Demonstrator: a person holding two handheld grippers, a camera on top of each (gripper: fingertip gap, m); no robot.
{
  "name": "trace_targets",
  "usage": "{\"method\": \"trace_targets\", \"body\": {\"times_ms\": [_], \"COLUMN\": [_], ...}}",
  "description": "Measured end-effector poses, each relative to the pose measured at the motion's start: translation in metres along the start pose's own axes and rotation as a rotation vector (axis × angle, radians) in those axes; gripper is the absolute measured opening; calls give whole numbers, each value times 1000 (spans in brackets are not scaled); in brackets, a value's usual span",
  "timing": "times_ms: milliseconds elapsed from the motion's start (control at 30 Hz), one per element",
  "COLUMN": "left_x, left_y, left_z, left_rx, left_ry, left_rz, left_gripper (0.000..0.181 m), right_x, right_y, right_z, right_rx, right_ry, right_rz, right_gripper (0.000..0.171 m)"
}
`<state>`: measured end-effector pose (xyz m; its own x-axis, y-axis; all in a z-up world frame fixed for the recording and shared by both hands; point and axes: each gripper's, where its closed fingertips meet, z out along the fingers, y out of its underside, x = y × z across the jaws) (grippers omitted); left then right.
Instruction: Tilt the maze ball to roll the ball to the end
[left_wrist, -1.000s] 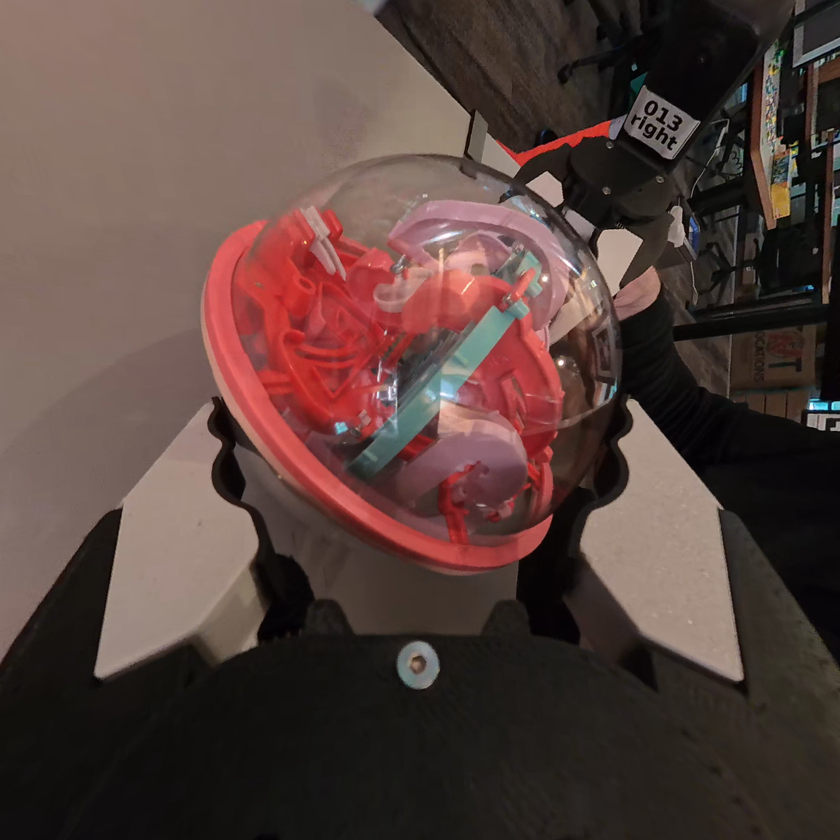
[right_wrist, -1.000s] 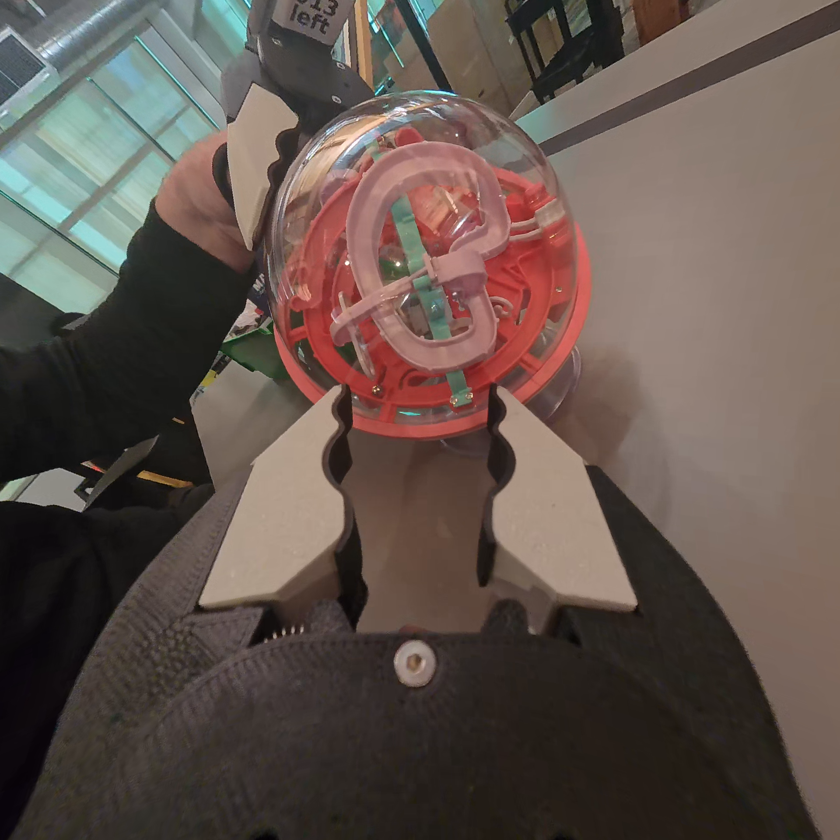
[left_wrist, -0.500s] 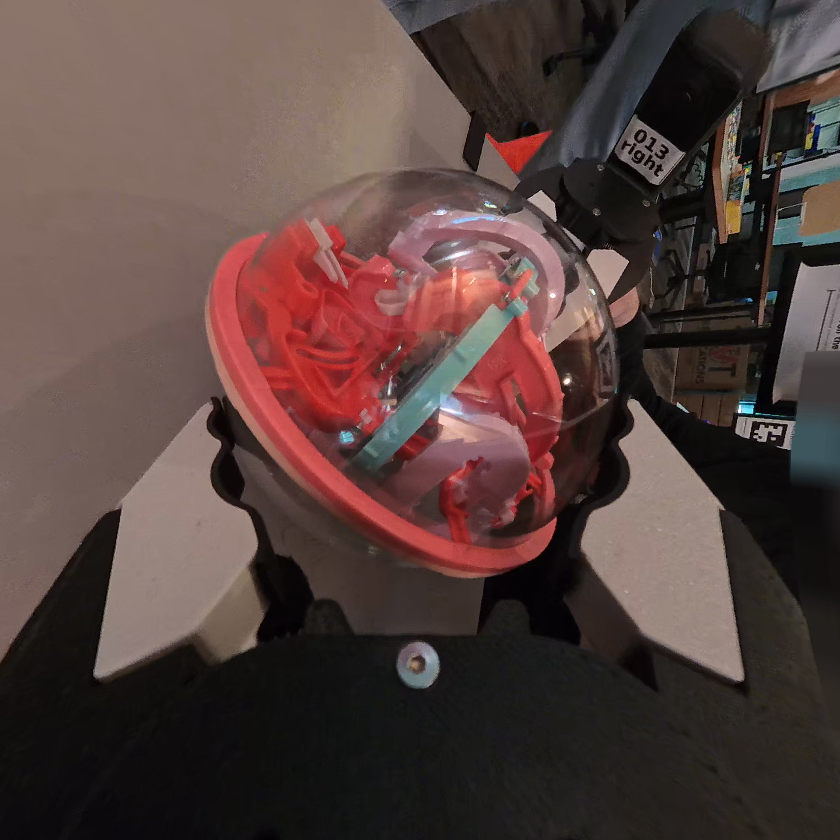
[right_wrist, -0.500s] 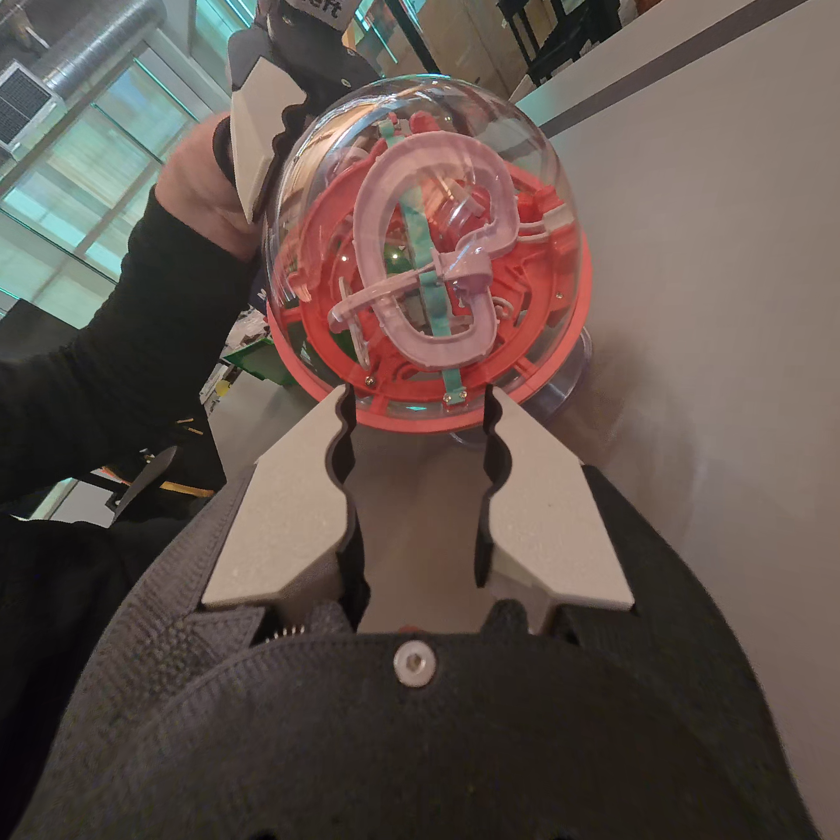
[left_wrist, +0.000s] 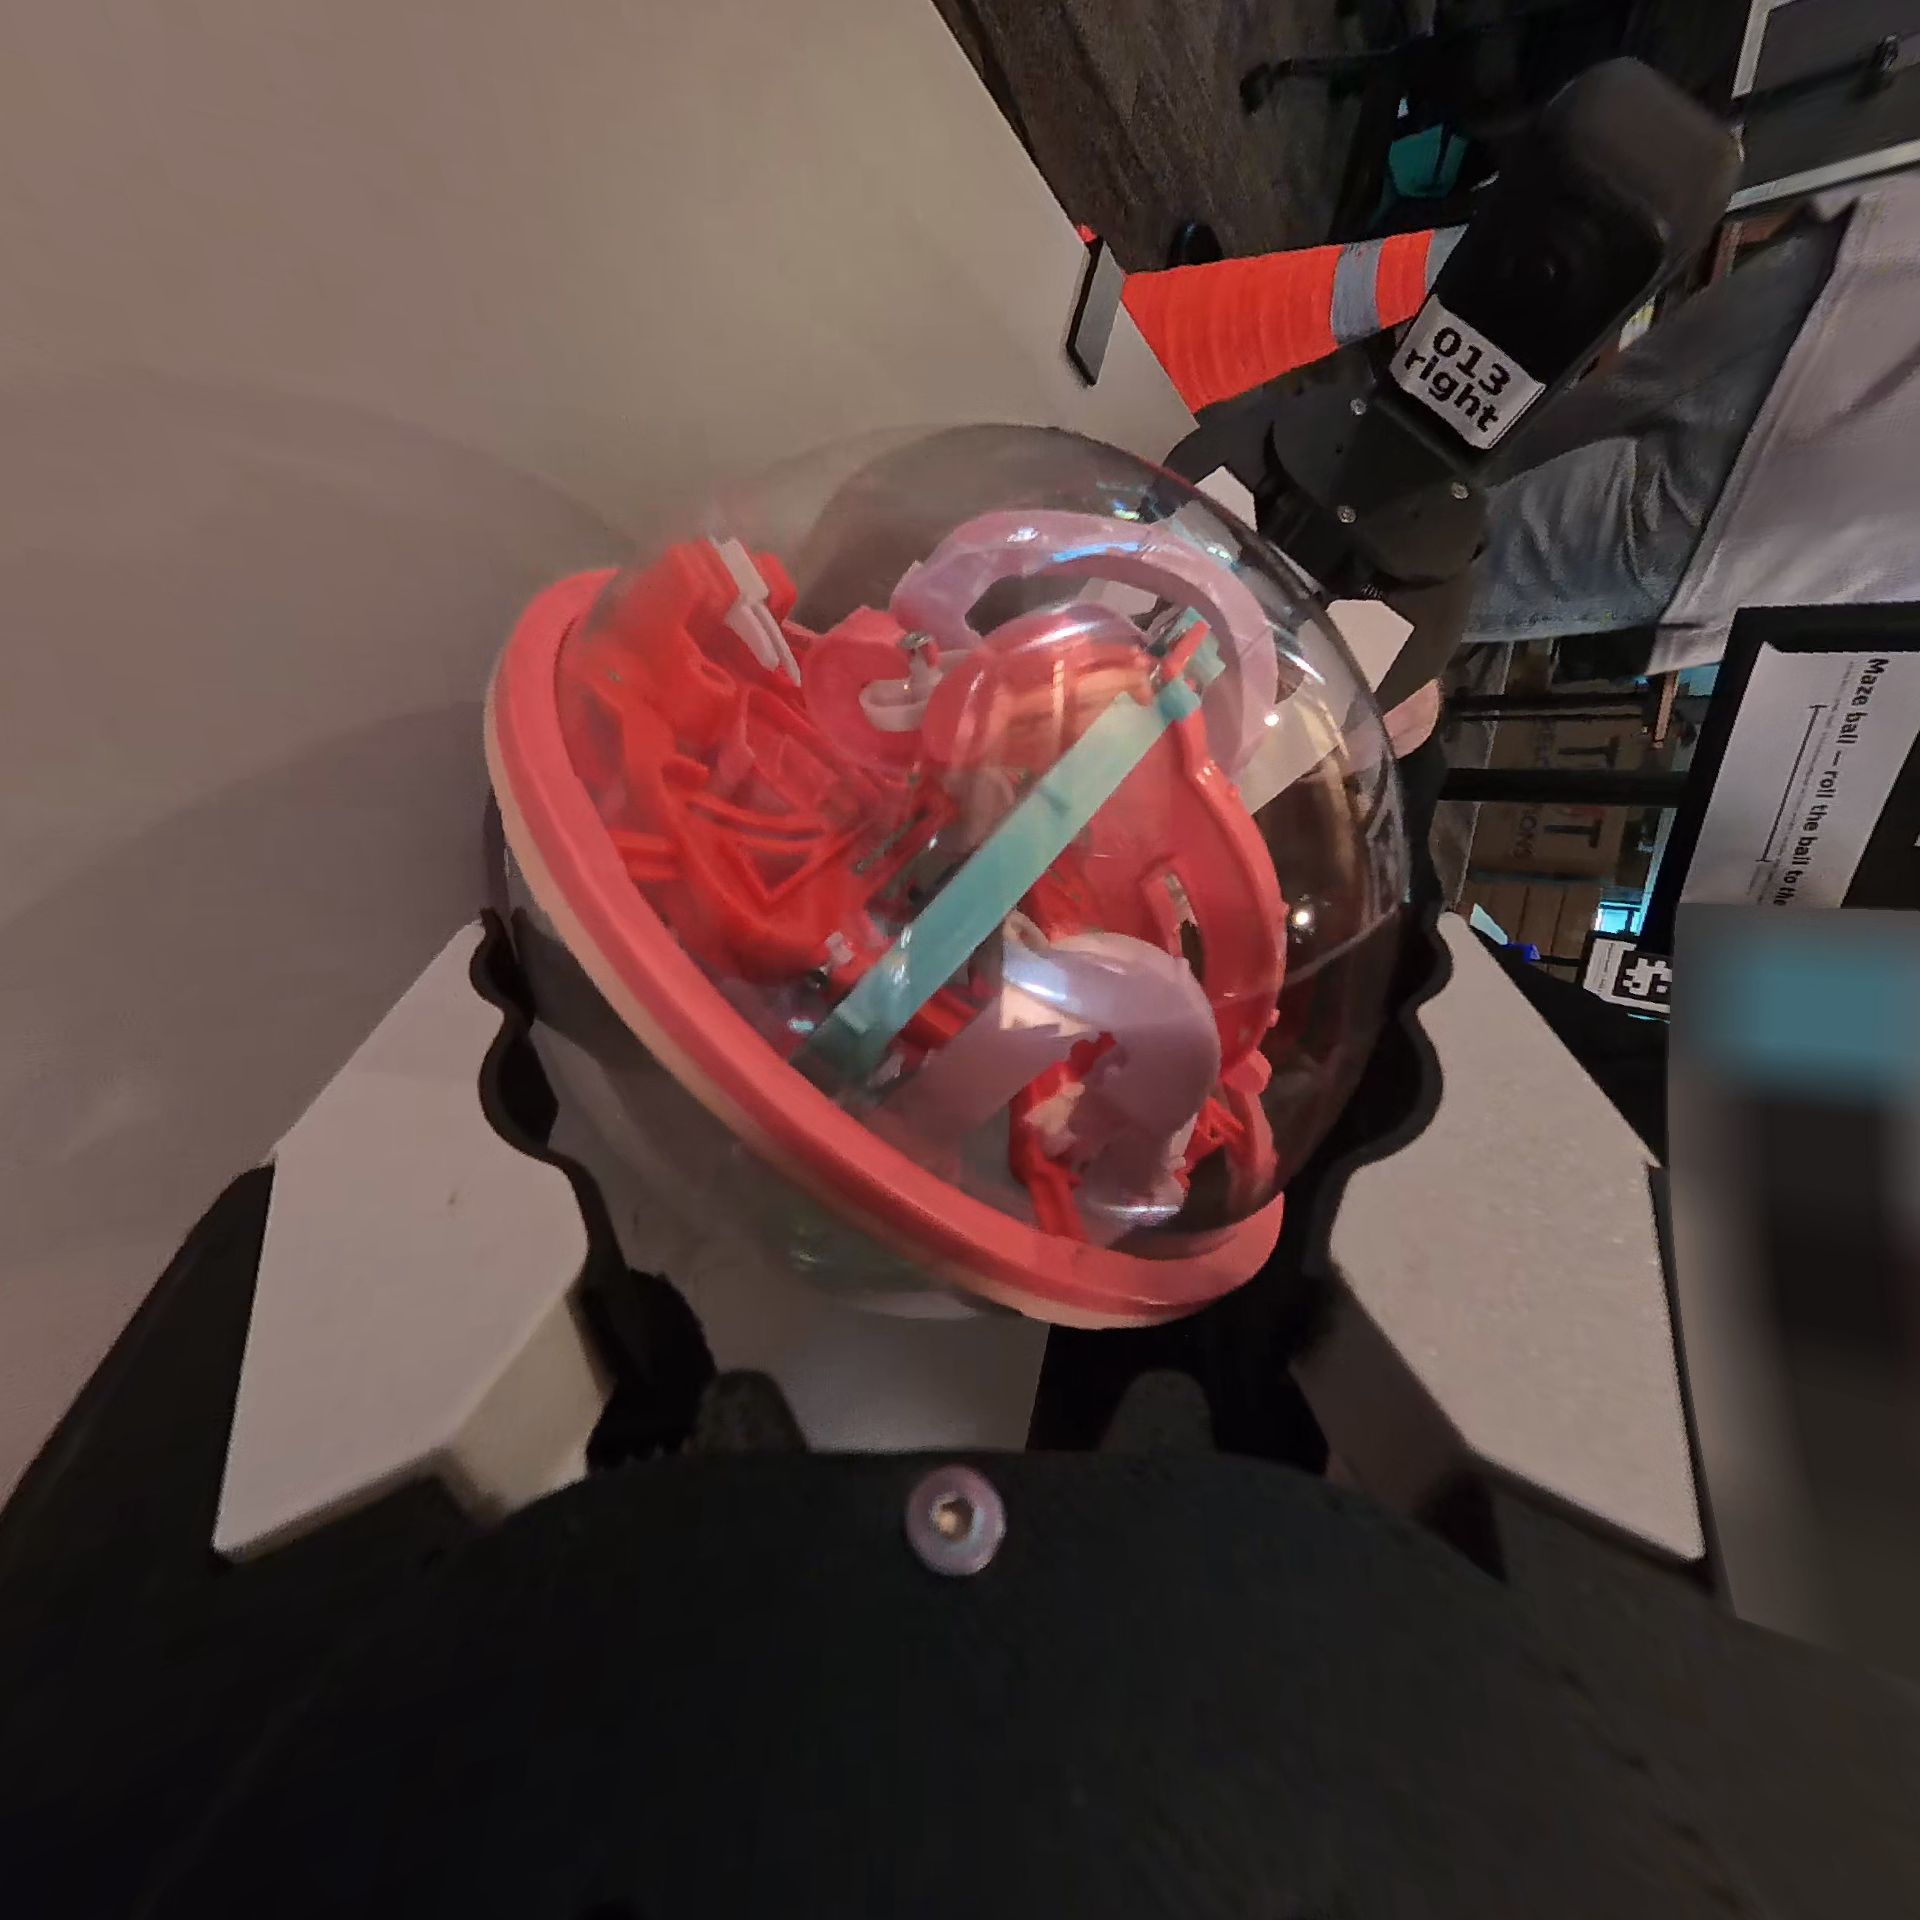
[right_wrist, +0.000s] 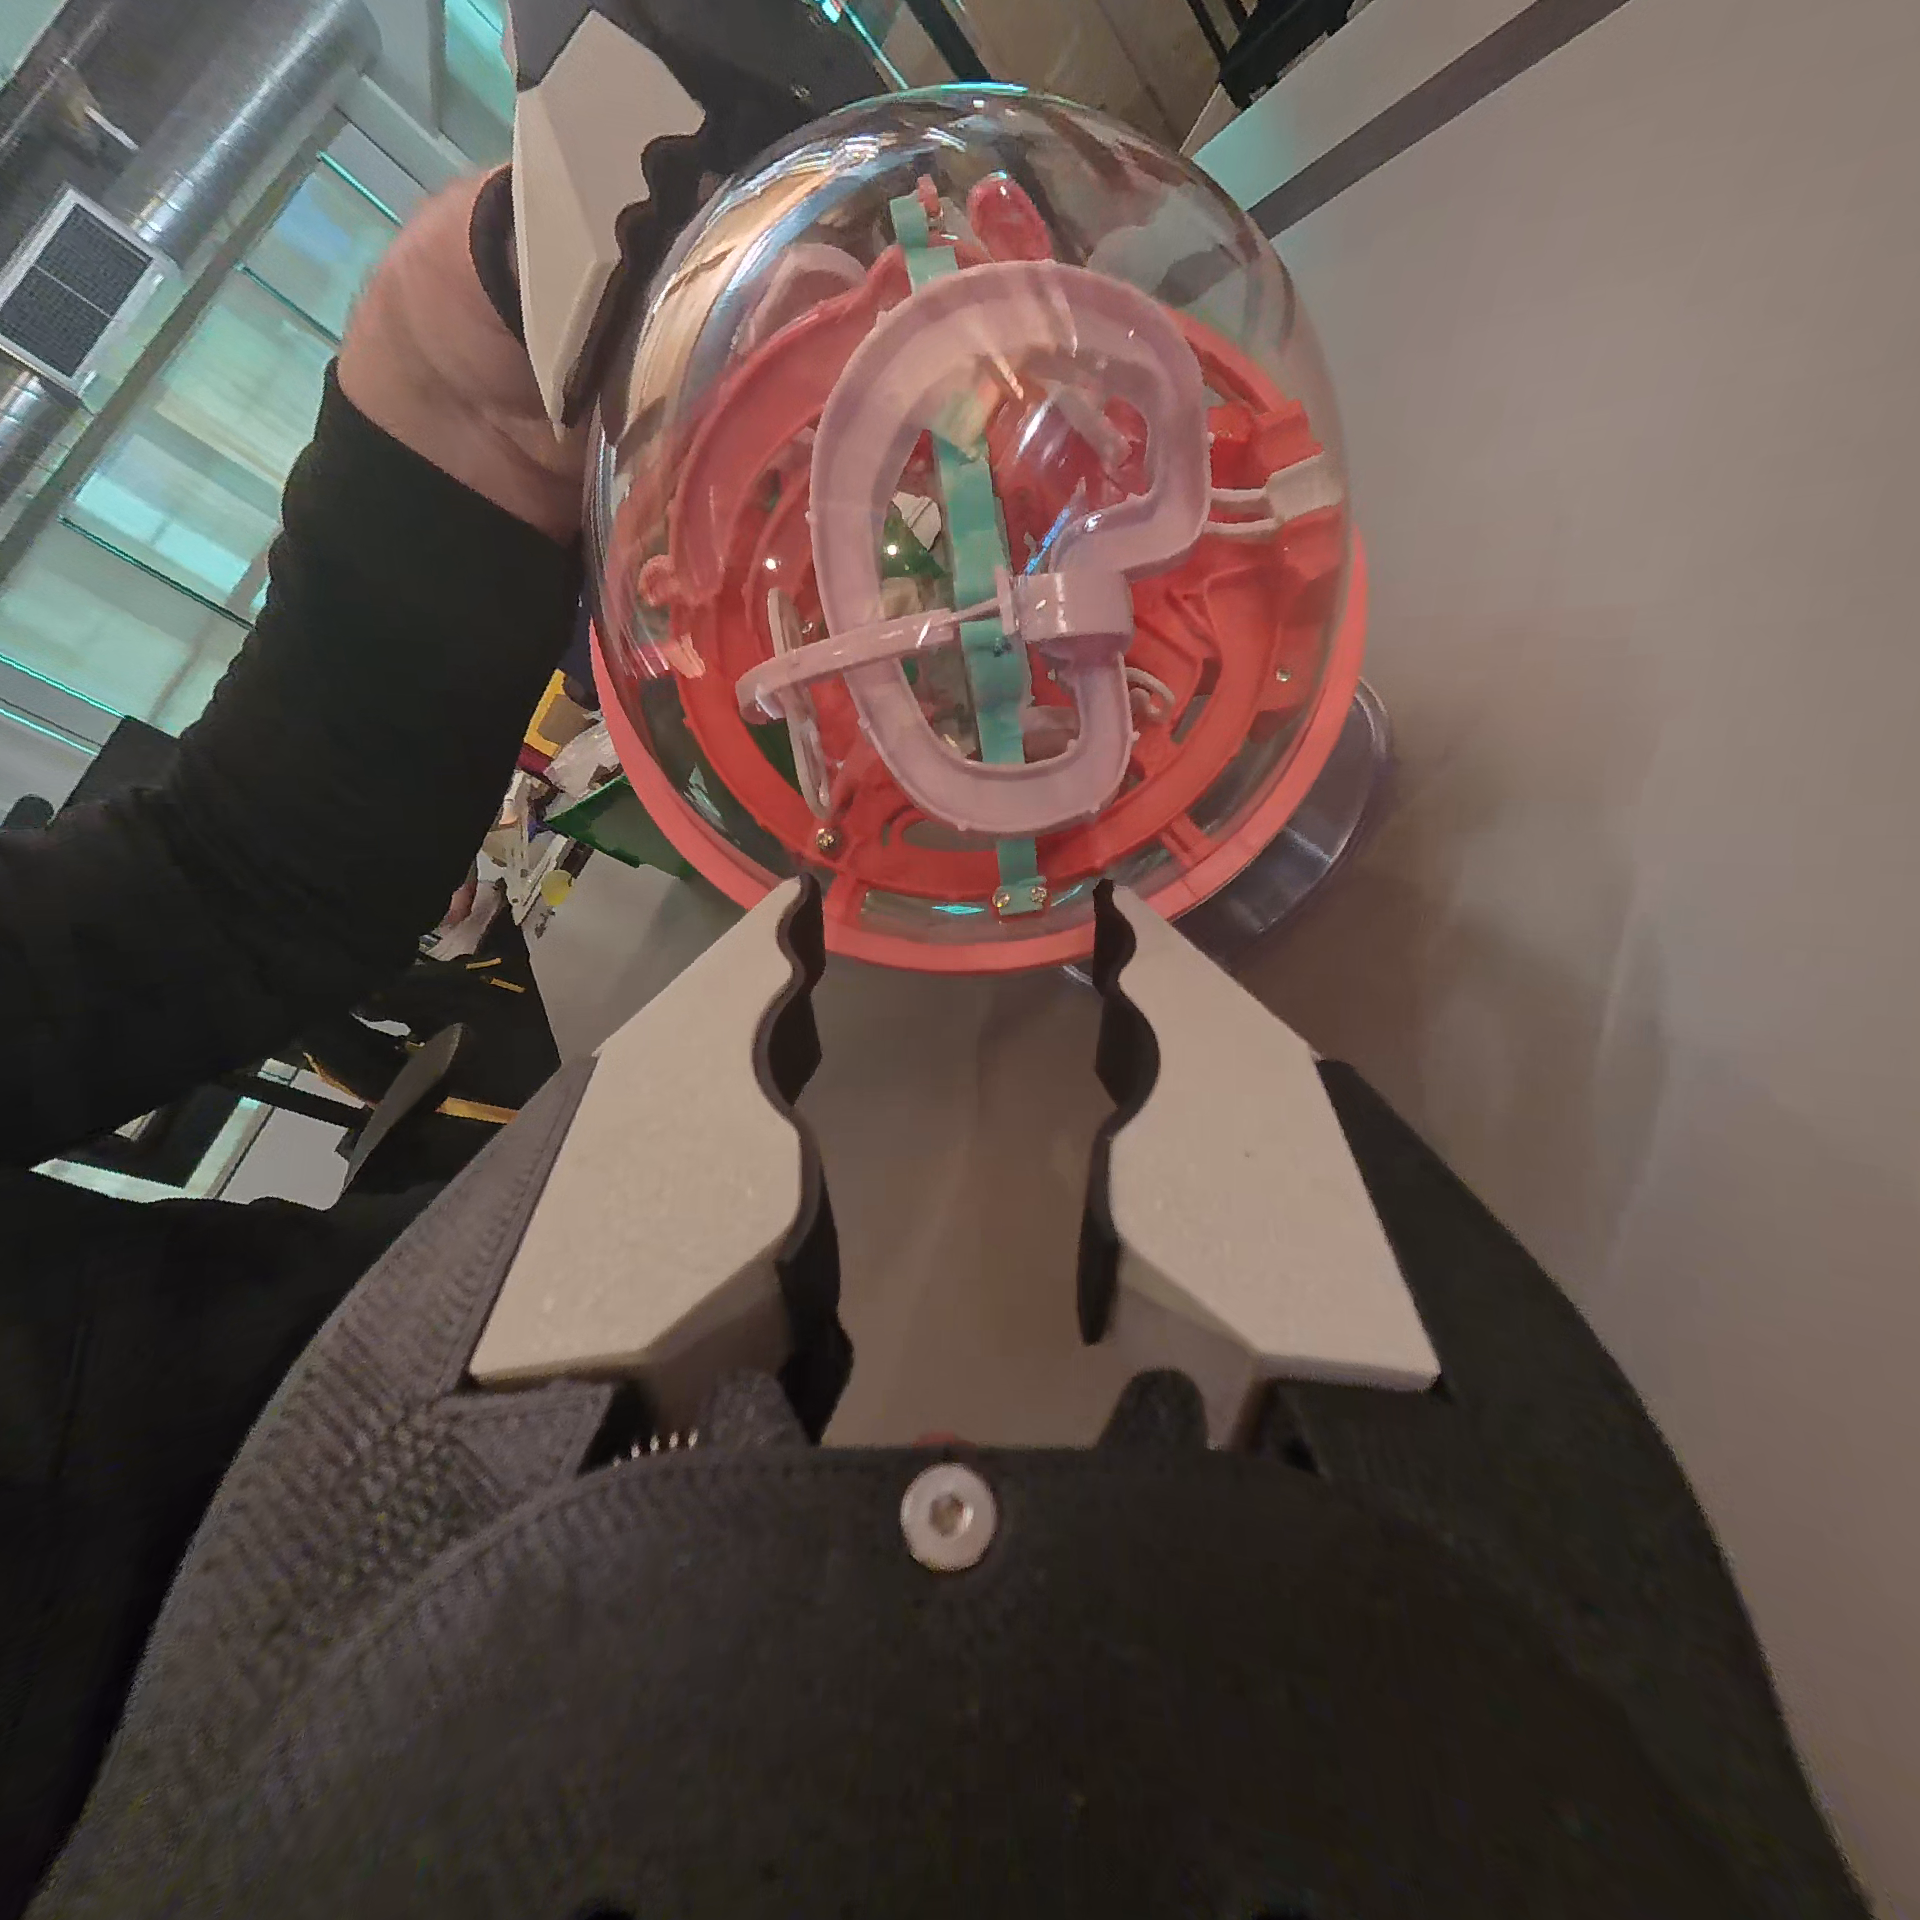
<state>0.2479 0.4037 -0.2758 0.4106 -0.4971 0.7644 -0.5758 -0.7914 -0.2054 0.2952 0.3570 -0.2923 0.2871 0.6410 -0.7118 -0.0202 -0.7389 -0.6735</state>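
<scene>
A pale grey bench (left_wrist: 312, 312) fills the left of the left wrist view, with a dim room of shelving and an orange cone (left_wrist: 1268, 301) behind its far edge. In the right wrist view the same bench (right_wrist: 1662, 520) lies to the right, with tall windows and a silver duct on the left.

The left gripper (left_wrist: 956, 997) has its jaws spread wide and clamped on the maze ball (left_wrist: 935, 883), one wavy black pad against each side of the clear shell. The ball is tilted, its coral ring (left_wrist: 644, 997) running from upper left down to lower right. Inside are red tracks, a teal strip (left_wrist: 997, 883) and lilac loops; the small rolling ball is too hard to pick out.

From the right wrist view, a hand (right_wrist: 447, 364) in a black sleeve (right_wrist: 312, 675) holds the left gripper at the ball's upper left. The maze ball (right_wrist: 977, 499) faces this camera dome first, and part of a clear stand (right_wrist: 1320, 842) shows behind its lower right edge. The right gripper (right_wrist: 956, 925) sits just below the ball, its jaws parted with a gap between them, gripping nothing; whether the tips touch the coral ring I cannot tell.
</scene>
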Motion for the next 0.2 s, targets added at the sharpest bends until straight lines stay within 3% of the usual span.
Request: {"method": "trace_targets", "body": {"times_ms": [200], "left_x": [0], "left_y": [-1], "left_z": [0], "left_rx": [23], "left_ry": [44], "left_rz": [2], "left_gripper": [155], "right_x": [-2], "right_y": [2], "right_z": [0], "right_rx": [-7], "right_ry": [4], "right_rz": [-26], "right_gripper": [47]}}
